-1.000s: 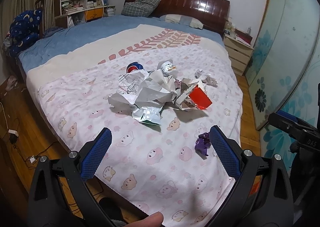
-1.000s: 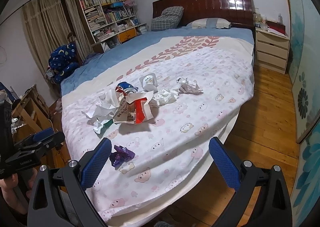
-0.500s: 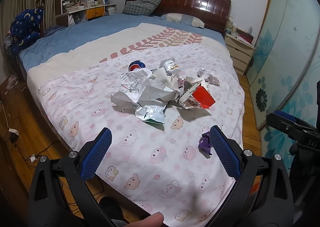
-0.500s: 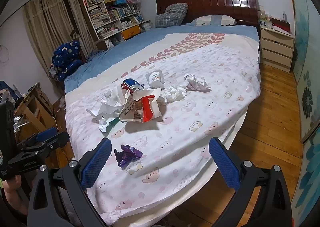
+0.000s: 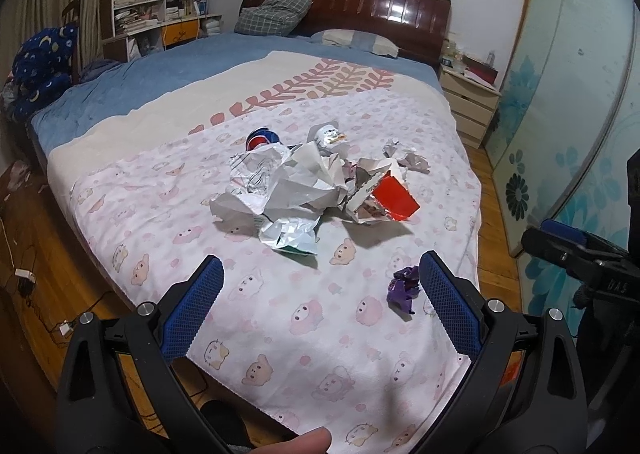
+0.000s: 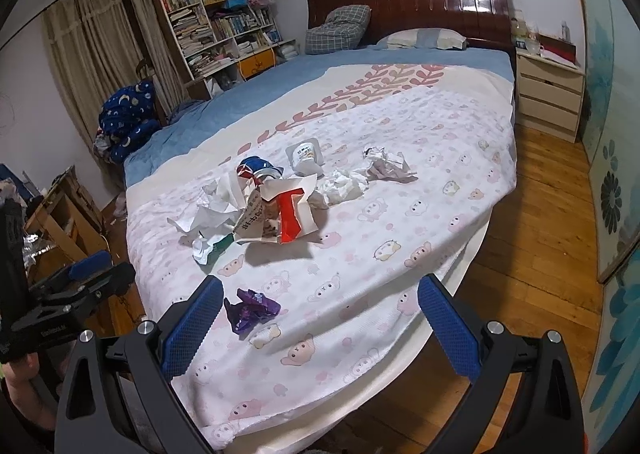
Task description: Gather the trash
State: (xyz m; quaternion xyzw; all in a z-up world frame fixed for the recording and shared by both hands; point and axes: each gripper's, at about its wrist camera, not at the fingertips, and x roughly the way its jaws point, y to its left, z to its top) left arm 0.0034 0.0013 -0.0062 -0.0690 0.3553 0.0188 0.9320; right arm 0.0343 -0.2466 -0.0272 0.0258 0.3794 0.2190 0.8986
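Note:
A pile of crumpled white paper (image 5: 288,190) lies mid-bed with a red and white carton (image 5: 390,198), a blue can (image 5: 260,138) and a white cup (image 5: 328,134). A purple wrapper (image 5: 404,288) lies alone near the foot of the bed, just left of my left gripper's right finger. My left gripper (image 5: 320,294) is open and empty, above the bed's foot. My right gripper (image 6: 320,306) is open and empty; the purple wrapper (image 6: 250,310) sits by its left finger, the carton (image 6: 284,214) and paper (image 6: 212,210) beyond.
The bed (image 5: 160,214) has a pink animal-print blanket. A nightstand (image 6: 548,94) stands at the right of the headboard, a bookshelf (image 6: 224,30) at the left. Wooden floor (image 6: 540,234) runs along the bed's right side. Glass sliding doors (image 5: 580,114) stand to the right.
Both grippers have moved slightly closer to the bed and shifted; the trash pile and purple wrapper sit a little nearer in both views. Both stay open.

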